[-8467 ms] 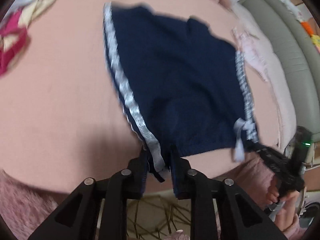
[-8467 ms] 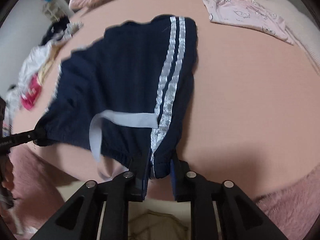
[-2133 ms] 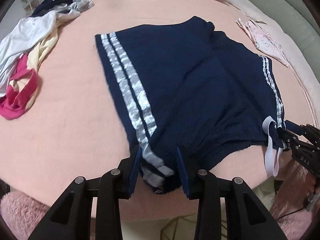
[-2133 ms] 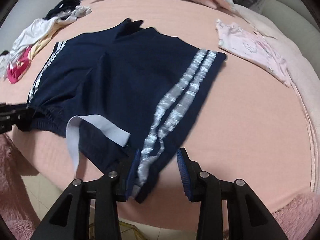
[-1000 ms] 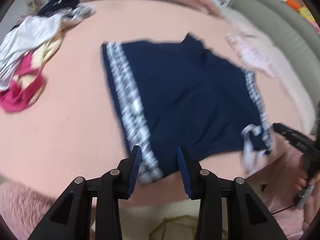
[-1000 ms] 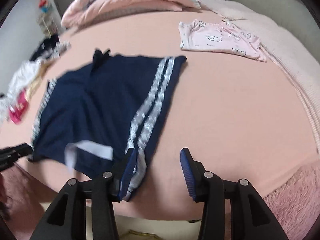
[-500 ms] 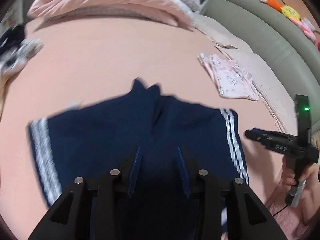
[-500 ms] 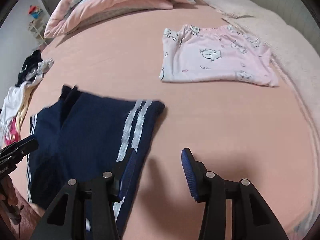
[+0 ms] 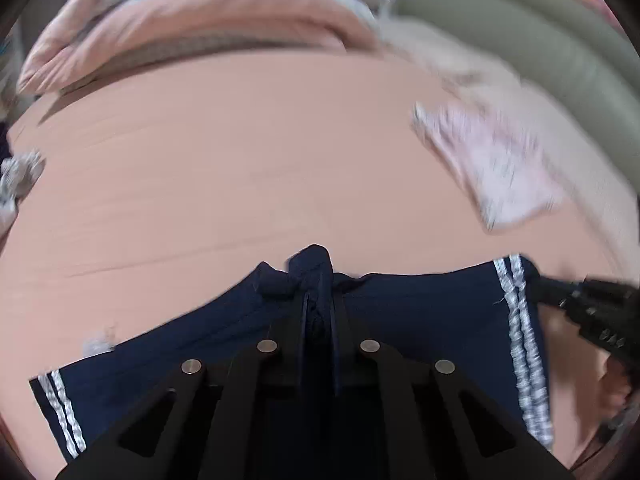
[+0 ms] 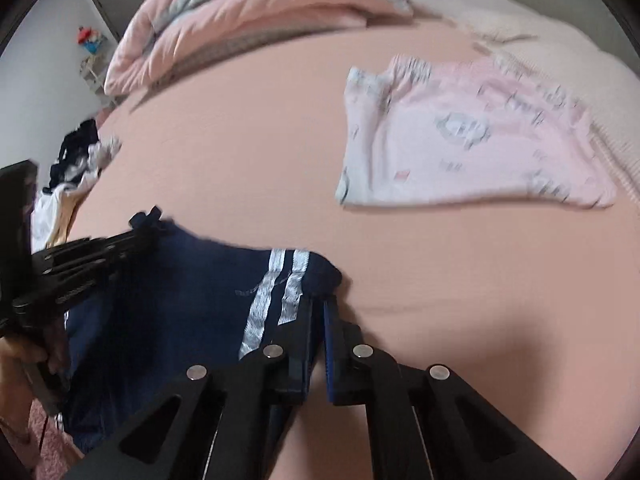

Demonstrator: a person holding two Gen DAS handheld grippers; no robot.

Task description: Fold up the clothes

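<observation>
Navy shorts point(image 9: 420, 320) with white side stripes lie flat on the pink bed sheet point(image 9: 240, 168). My left gripper point(image 9: 319, 304) is closing its jaws on the bunched crotch seam at the shorts' far edge, and navy cloth is pinched between the pads. My right gripper point(image 10: 318, 308) is closing on the striped leg corner of the shorts point(image 10: 180, 300), with a fold of cloth between its jaws. Each wrist view also shows the other one: the left gripper point(image 10: 146, 232) at the left, the right gripper point(image 9: 540, 286) at the right.
A folded pink printed garment point(image 10: 460, 136) lies farther back on the right of the bed. A heap of loose clothes point(image 10: 72, 184) sits at the left edge. Pink bedding point(image 10: 248, 12) is piled at the head, and a grey-green padded headboard point(image 9: 520, 40) runs along the right.
Both grippers have moved forward over the shorts from the waistband side to the far hem. Their jaws, open before, have come together on the cloth.
</observation>
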